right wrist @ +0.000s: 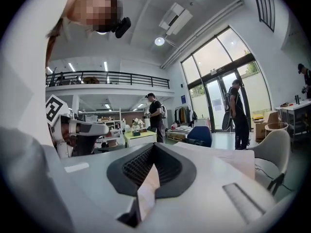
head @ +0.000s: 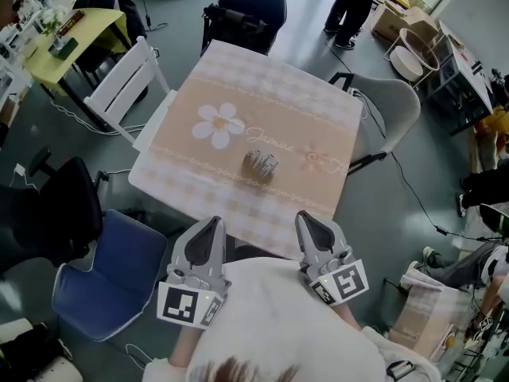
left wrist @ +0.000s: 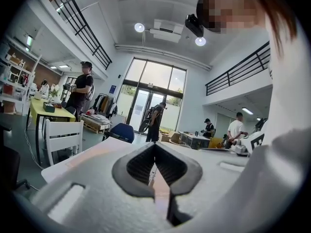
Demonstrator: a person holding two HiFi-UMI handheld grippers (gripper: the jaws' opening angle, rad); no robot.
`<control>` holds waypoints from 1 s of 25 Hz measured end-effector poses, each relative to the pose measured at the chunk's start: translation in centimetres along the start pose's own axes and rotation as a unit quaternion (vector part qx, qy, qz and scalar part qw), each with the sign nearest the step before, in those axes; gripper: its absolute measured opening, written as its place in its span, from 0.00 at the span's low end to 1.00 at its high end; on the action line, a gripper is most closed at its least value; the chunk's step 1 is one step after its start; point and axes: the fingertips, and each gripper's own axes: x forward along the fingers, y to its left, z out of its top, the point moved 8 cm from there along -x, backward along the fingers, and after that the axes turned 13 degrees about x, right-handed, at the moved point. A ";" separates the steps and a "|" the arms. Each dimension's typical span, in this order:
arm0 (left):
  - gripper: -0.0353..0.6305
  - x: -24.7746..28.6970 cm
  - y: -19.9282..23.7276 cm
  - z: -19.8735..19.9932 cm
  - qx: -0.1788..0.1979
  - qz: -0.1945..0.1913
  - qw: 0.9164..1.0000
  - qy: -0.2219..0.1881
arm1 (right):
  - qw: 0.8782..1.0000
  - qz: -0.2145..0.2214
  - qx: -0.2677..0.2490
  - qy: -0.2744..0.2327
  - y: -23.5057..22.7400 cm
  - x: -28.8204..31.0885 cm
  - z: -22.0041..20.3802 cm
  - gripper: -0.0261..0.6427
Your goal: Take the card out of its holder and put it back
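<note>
The left gripper [head: 213, 228] sits at 7 o'clock in the head view. Its tips aim toward 1 o'clock and its jaws are pressed together on nothing. The right gripper [head: 307, 221] sits at 5 o'clock, aimed toward 11 o'clock, jaws likewise together and empty.

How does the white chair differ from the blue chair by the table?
The white chair is hard with a slatted back; the blue chair looks padded. The white chair stands along the table's left side, the blue chair by its near left corner. Both are empty and close to the table.
</note>
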 end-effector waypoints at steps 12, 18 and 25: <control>0.05 0.0 -1.6 -0.7 0.009 -0.014 1.000 0.004 | 1.000 -0.002 0.007 -0.003 -0.3 -0.6 -0.1 0.04; 0.05 0.0 -1.9 -0.9 0.004 -0.014 1.000 0.005 | 1.000 -0.001 0.007 -0.003 -0.4 -0.9 -0.1 0.04; 0.05 0.1 -1.7 -0.5 0.007 -0.018 1.000 -0.003 | 1.000 0.002 0.005 -0.003 -0.3 -0.9 -0.1 0.04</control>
